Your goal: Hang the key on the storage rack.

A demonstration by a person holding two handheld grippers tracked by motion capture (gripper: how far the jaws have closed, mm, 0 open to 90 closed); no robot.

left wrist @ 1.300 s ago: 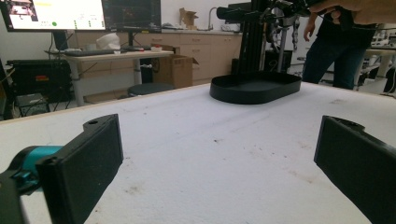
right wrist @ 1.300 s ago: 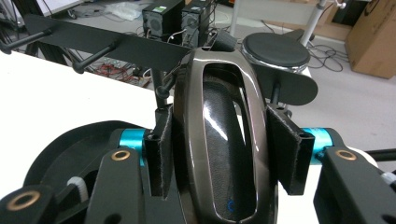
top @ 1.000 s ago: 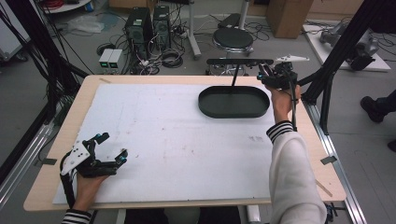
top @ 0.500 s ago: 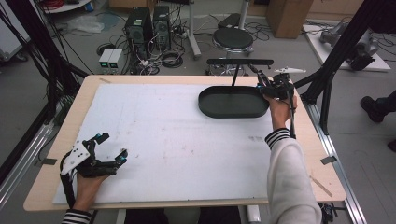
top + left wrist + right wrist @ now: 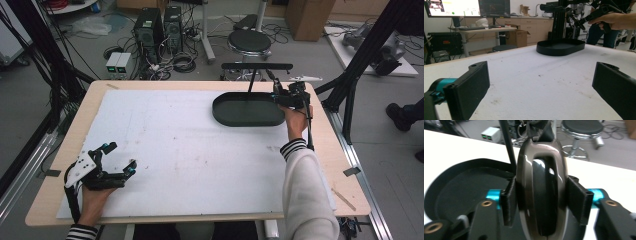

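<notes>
From the high view, I've got my left gripper (image 5: 117,160) resting on the white sheet (image 5: 175,150) near the table's (image 5: 350,200) front left corner, jaws spread with nothing between them. My right gripper (image 5: 280,95) sits way off at the far right, at the end of the black oval tray (image 5: 248,109), but I can't tell from up here what it's doing.

Left gripper view: both pads wide apart over bare sheet, tray (image 5: 560,46) well ahead, right hand (image 5: 614,21) above its far end.

Right gripper view finally shows it: jaws clamped on a glossy dark oval thing (image 5: 541,192) with a recessed middle, held upright over the tray (image 5: 456,187). Can't tell what it actually is.
</notes>
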